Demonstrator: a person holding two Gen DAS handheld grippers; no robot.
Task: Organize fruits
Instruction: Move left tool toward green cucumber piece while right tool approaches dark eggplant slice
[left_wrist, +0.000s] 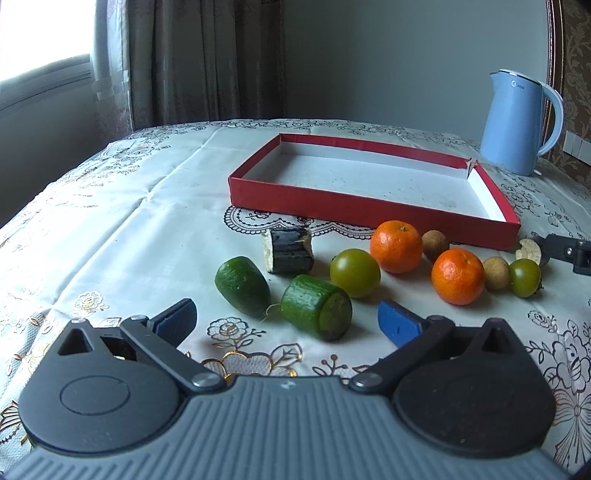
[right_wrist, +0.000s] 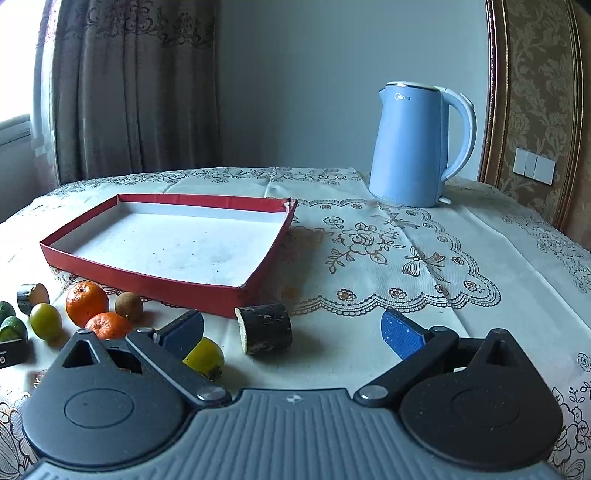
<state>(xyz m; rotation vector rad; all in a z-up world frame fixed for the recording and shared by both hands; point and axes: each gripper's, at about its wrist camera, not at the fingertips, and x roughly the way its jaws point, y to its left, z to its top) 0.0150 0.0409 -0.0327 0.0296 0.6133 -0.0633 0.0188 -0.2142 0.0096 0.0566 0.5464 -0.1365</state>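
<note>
Both grippers stand wide open and hold nothing. The left gripper (left_wrist: 286, 323) sits low over the cloth (left_wrist: 110, 229), with a cut cucumber piece (left_wrist: 316, 307) between its fingers but untouched. The right gripper (right_wrist: 291, 330) faces a dark stub (right_wrist: 264, 328) lying just off the near right corner of the tray (right_wrist: 147, 282).

The fruit lies in a loose row just in front of the tray — two oranges (left_wrist: 396, 246) (left_wrist: 458, 276), green tomatoes (left_wrist: 354, 272), small brown longans (left_wrist: 436, 243), a second cucumber piece (left_wrist: 242, 286).

Handling, as judged: the round fruit is light, smooth and apt to roll; grip across the widest part, gently, as tomato skin bruises. Take cucumber pieces across the curved sides, not the cut faces.

The tray is bare inside, its wall low — lift clear of the near rim. Right of the tray the cloth is open up to the kettle (right_wrist: 417, 147).
</note>
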